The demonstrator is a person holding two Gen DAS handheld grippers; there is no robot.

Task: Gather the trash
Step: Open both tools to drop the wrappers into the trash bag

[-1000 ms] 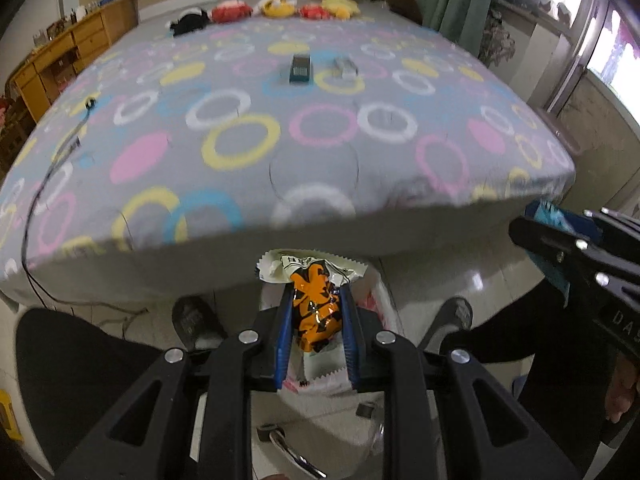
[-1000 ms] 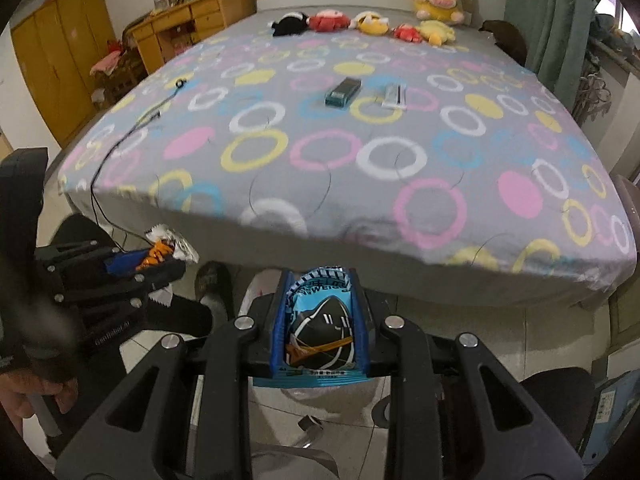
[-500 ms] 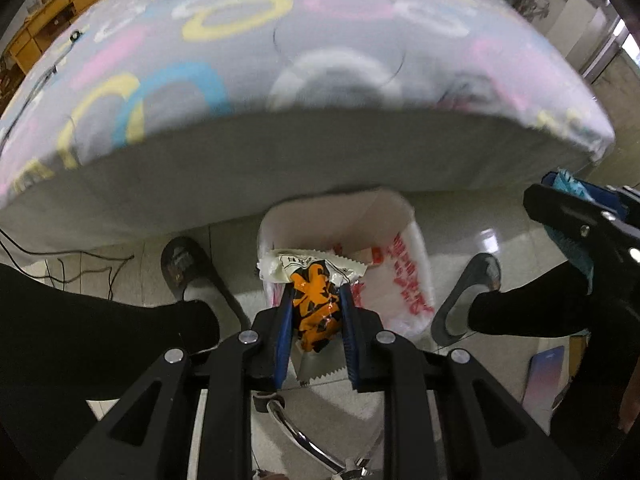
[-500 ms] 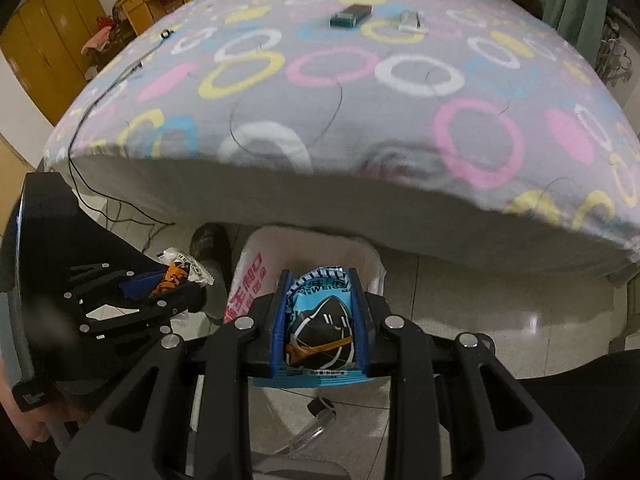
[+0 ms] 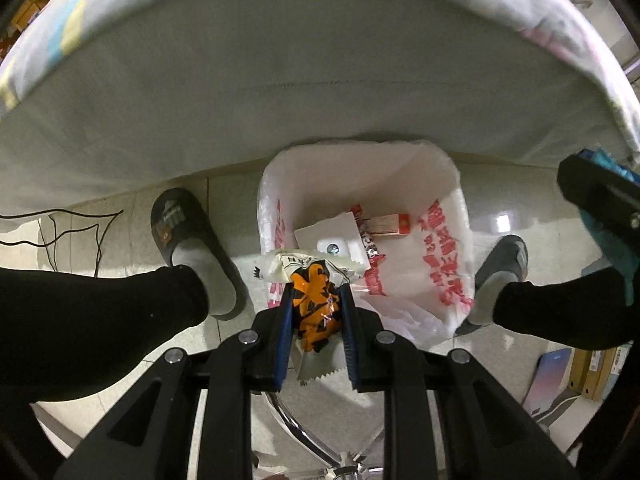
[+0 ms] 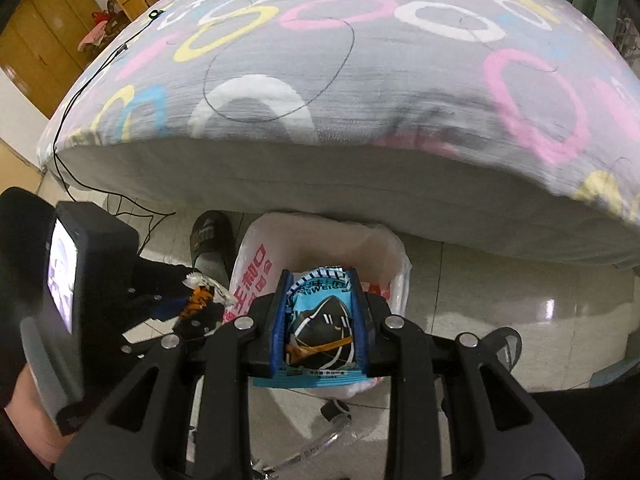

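Grippers both clamped: left gripper [image 5: 314, 300] pinches orange snack wrapper [image 5: 314, 308], right gripper [image 6: 319, 312] pinches blue snack packet [image 6: 320, 320], over bag-lined trash bin [image 5: 444, 264].

The orange wrapper [image 5: 316, 304] is glossy, crinkled plastic film, and so is the blue wrapper [image 6: 320, 320]. The bin liner [image 5: 448, 240] is thin, translucent white plastic with red print. The floor [image 6: 500, 308] is glossy polished tile. The bed cover [image 6: 320, 40] is soft matt cloth. The cupboard [image 6: 36, 40] looks like smooth varnished wood.
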